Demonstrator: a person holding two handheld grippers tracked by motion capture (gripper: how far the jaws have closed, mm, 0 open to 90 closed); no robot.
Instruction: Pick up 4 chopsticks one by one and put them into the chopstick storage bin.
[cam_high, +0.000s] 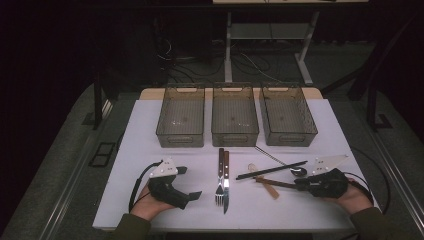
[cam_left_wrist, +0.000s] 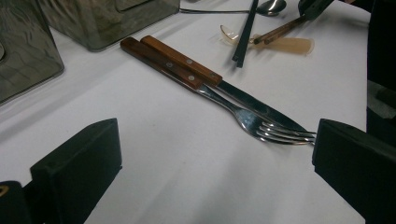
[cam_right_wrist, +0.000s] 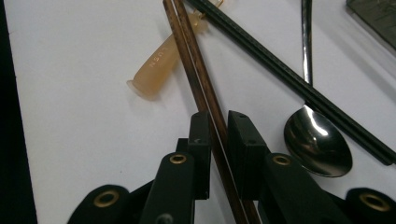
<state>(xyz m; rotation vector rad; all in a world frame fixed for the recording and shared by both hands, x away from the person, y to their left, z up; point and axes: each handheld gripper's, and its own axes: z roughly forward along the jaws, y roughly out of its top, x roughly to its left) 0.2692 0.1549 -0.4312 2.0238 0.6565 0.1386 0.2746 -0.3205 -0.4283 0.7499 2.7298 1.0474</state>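
Right gripper (cam_right_wrist: 217, 140) clamps the brown wooden chopsticks (cam_right_wrist: 189, 56) at lower centre of its view — lying crossed over the amber spoon (cam_right_wrist: 156, 70), probably for sorting into the bins (cam_high: 235, 115) — while the left gripper (cam_left_wrist: 210, 177) gapes wide beside the fork (cam_left_wrist: 261, 123).

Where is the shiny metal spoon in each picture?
High view: the metal spoon has its bowl right of centre, near the right hand-held gripper.
Left gripper view: its bowl peeks in at the top edge.
Right gripper view: its bowl lies at the lower right.
Shared landmark: the black chopsticks beside it.
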